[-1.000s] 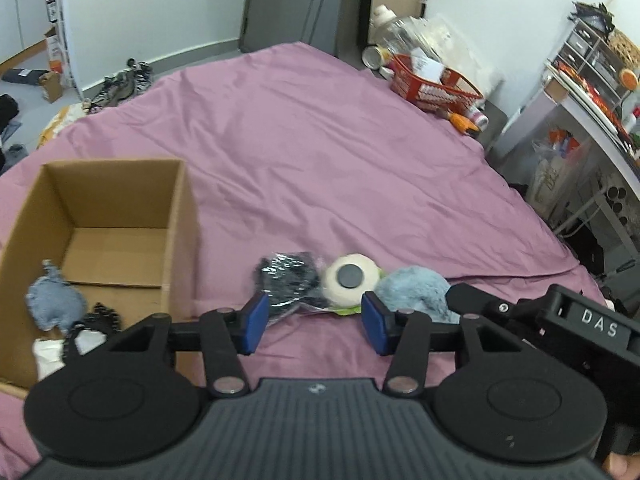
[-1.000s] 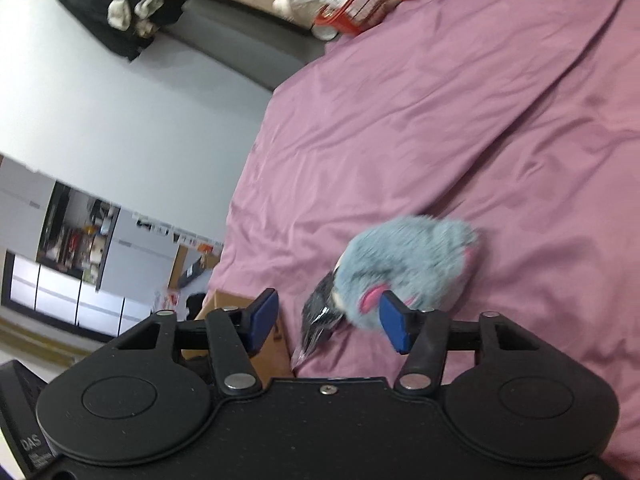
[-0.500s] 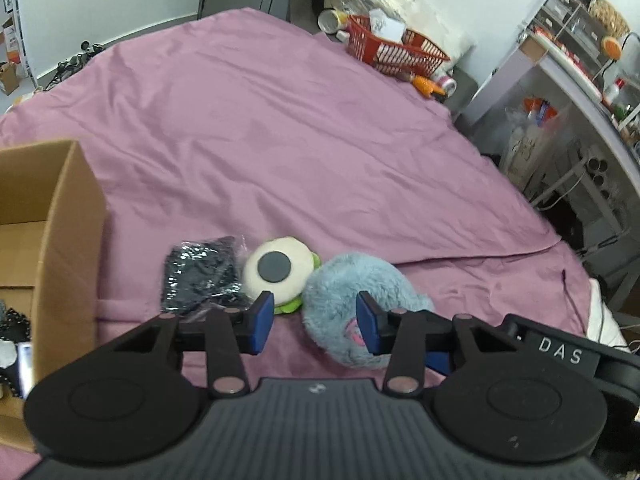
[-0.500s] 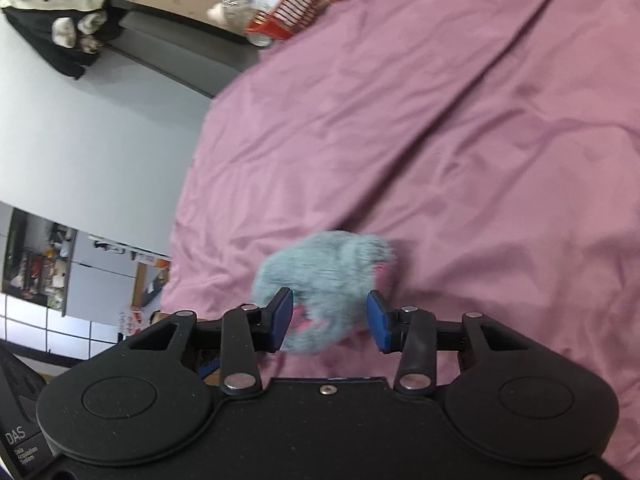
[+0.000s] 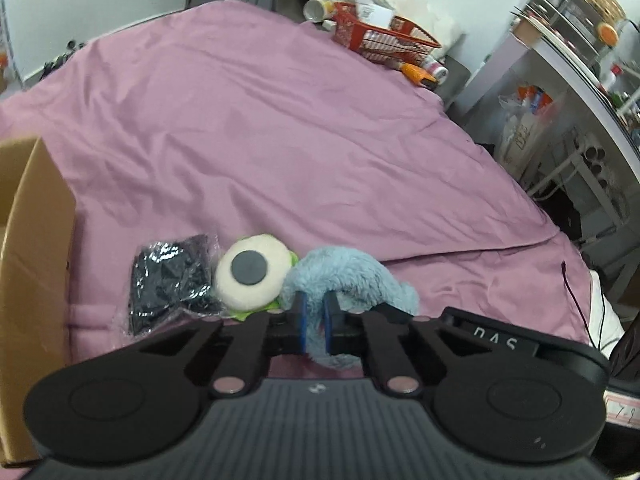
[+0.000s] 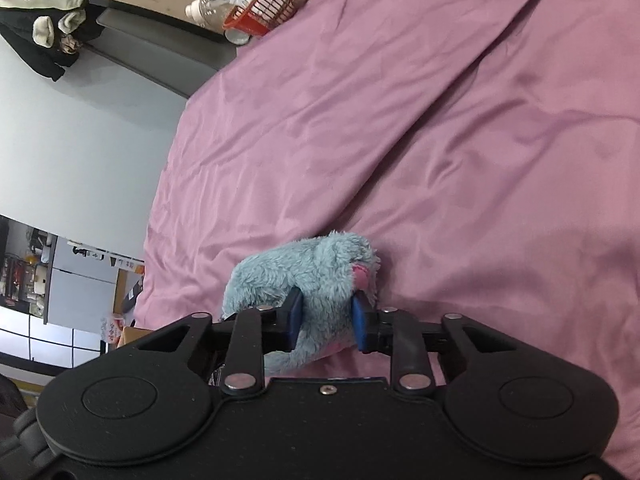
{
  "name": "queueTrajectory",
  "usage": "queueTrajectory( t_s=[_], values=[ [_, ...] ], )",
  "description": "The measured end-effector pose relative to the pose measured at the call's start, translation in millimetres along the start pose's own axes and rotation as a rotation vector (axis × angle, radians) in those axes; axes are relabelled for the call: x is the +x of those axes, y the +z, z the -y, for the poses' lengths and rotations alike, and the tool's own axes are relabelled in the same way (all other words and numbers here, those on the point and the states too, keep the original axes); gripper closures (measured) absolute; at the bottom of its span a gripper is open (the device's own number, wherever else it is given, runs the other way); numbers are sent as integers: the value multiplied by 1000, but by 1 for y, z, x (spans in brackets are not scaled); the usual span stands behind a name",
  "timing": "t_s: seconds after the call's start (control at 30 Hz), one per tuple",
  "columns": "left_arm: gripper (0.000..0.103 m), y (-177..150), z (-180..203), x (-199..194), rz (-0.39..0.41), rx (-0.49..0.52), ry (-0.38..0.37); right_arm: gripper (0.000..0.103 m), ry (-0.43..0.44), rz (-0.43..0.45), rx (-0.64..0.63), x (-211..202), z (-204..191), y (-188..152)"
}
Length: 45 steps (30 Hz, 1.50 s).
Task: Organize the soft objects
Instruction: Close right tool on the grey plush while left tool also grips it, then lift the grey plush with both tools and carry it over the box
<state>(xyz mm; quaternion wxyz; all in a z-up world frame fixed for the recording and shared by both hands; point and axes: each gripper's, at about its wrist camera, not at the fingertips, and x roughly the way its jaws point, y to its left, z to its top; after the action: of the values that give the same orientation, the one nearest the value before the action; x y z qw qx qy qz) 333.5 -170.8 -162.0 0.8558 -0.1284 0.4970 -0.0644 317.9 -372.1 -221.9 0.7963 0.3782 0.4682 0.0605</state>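
Both hand-held grippers, left (image 5: 315,317) and right (image 6: 327,319), have just closed and clamp the blue plush (image 5: 352,276) on the bed (image 5: 280,128). Likely next: lift together toward the box (image 5: 32,264) at left.

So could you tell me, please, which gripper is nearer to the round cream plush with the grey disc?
Left gripper, pinching blue plush beside the cream plush; right gripper grips its far side.

Bedsheet (image 5: 280,128) was mauve-pink. On it: fluffy plush toy (image 5: 352,276) pale blue with pink patch; eyeball plush (image 5: 250,272) cream, grey pupil, green rim; bagged item (image 5: 172,280) glossy black.
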Motion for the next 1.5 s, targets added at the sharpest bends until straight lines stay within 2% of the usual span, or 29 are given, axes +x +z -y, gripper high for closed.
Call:
queueTrajectory(
  t_s=[0.1,0.17,0.3,0.47,0.57,0.6,0.67,0.7,0.73,0.8,0.9,1.0,1.07,1.13,1.2,1.23,1.27,1.5],
  values=[
    [103,1,4,-9,1,3,-17,81,8,24,-14,-10,-4,-1],
    [103,0,6,-18,10,-2,-40,81,23,30,-26,-16,-8,-3],
    [103,-3,12,-38,50,26,-40,82,54,56,-65,-29,-20,-8],
    [103,-6,-1,-63,90,3,-44,82,63,94,-78,-46,-23,-11],
    [99,-5,-6,-71,101,4,-32,83,67,101,-86,-52,-24,-13],
    [96,-6,-8,-73,101,0,-39,83,65,99,-85,-52,-24,-13],
    [82,-8,-12,-73,103,-22,-50,83,68,90,-78,-52,-24,-15],
    [67,-10,-15,-71,101,-36,-46,83,70,85,-75,-52,-24,-15],
    [56,-12,-16,-70,101,-50,-39,83,71,81,-71,-52,-23,-16],
    [53,-18,-19,-66,109,-73,-46,83,73,67,-58,-51,-20,-17],
    [53,-24,-20,-54,76,-98,-43,83,77,35,-26,-48,-13,-19],
    [53,-31,-20,-44,77,-110,-17,83,74,19,-6,-43,-10,-18],
    [53,-35,-20,-38,73,-123,-30,83,76,19,-9,-42,-10,-18],
    [55,-37,-22,-30,37,-158,-49,83,78,12,-13,-40,-11,-19],
    [61,-39,-23,-25,32,-188,-49,84,80,2,-11,-37,-10,-18],
    [76,-40,-23,-23,29,-193,-46,85,82,-6,-9,-35,-9,-18],
    [83,-40,-24,-20,13,-203,-55,85,78,-4,-11,-36,-8,-19],
    [88,-37,-25,-33,49,-215,-46,86,110,8,-51,-38,-17,-19]
  ],
)
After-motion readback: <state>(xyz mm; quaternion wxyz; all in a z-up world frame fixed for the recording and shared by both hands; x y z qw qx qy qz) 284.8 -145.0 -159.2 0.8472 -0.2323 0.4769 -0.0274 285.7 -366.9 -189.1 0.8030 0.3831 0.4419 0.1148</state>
